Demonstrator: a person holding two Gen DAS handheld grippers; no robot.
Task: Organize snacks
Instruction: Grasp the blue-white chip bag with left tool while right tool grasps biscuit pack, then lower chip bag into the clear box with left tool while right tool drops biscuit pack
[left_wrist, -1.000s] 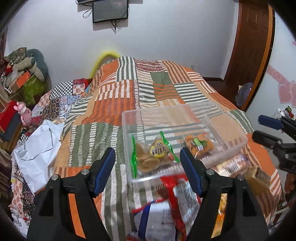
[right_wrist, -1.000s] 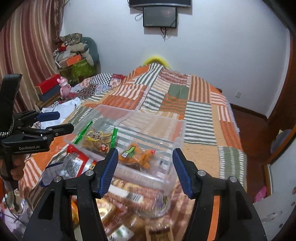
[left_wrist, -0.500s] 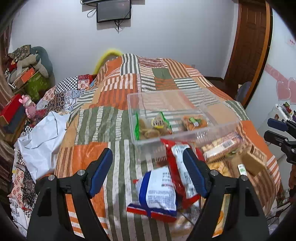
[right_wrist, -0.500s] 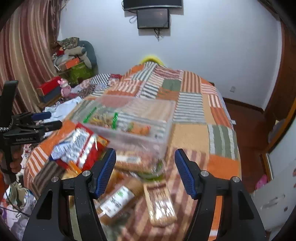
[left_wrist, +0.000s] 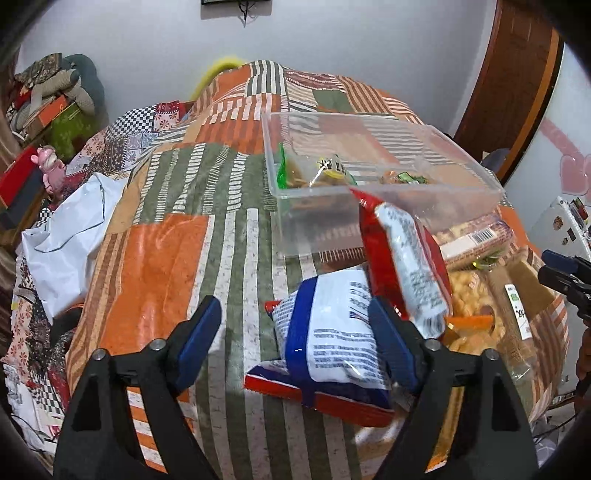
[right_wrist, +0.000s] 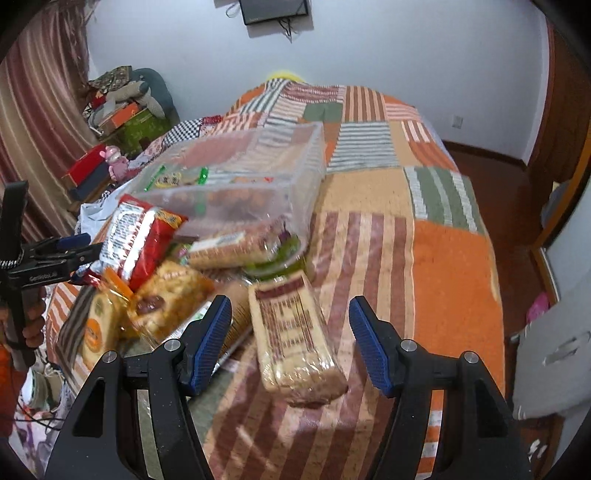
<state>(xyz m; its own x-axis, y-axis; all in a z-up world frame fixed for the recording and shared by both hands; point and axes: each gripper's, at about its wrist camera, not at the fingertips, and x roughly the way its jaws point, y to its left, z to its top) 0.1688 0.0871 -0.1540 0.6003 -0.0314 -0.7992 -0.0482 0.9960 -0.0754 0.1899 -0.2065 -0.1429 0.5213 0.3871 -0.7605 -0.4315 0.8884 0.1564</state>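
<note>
Both claws lowered toward snacks, clear bin (left_wrist: 369, 192) contents blurred

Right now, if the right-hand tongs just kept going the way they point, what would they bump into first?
Most likely the wafer biscuit pack lying on the bedspread. It sits between the open right tongs, untouched. Depth is hard to judge, so they might meet the cover just beyond it.

clear smooth plastic bin (left_wrist: 384, 192), glossy foil snack packets (left_wrist: 332, 332), matt woven patchwork bedspread (left_wrist: 166, 258)
</note>
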